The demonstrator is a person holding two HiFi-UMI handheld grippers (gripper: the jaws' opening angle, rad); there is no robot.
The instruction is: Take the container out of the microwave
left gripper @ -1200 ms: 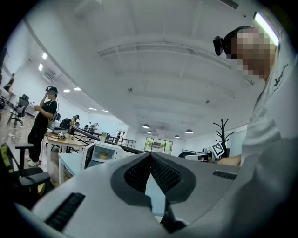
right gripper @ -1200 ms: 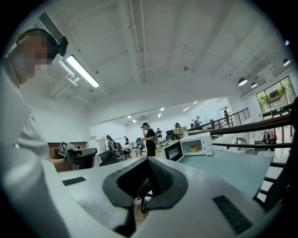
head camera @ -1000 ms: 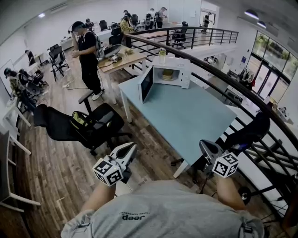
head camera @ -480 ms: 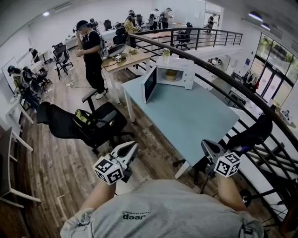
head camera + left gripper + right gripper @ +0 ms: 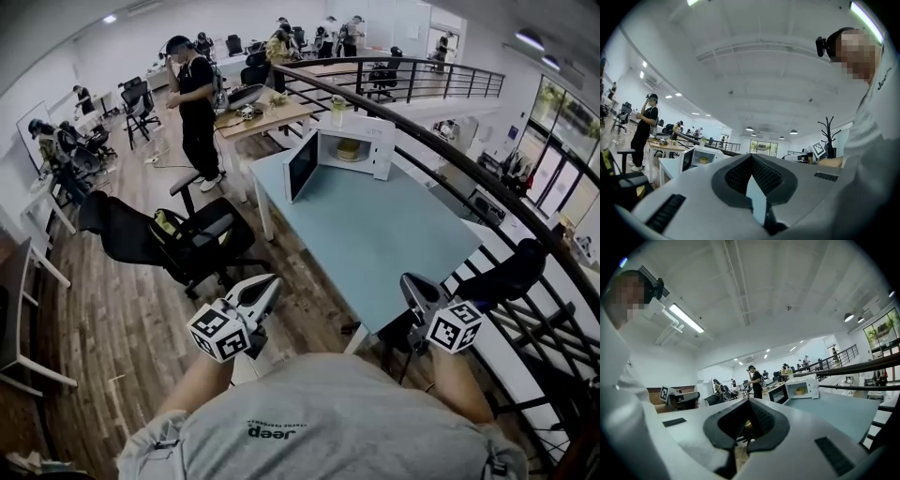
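A white microwave [image 5: 361,142] stands at the far end of a light blue table [image 5: 375,244], its door [image 5: 301,167] swung open to the left. Inside sits a small yellow container [image 5: 348,148], also seen in the left gripper view [image 5: 703,160] and the right gripper view [image 5: 800,391]. My left gripper [image 5: 262,289] is held over the wooden floor, short of the table's near corner, shut and empty [image 5: 752,155]. My right gripper [image 5: 413,286] hovers at the table's near edge, also shut with nothing in it [image 5: 749,400]. Both point level towards the distant microwave.
A black office chair [image 5: 178,246] stands left of the table. A person in black [image 5: 195,103] stands beside a wooden desk [image 5: 258,114] behind it. A dark curved railing [image 5: 450,173] runs along the table's right side. More people and desks fill the back.
Both grippers have edged forward and slightly up, still shut and empty. The head view has drawn a little closer to the table and microwave.
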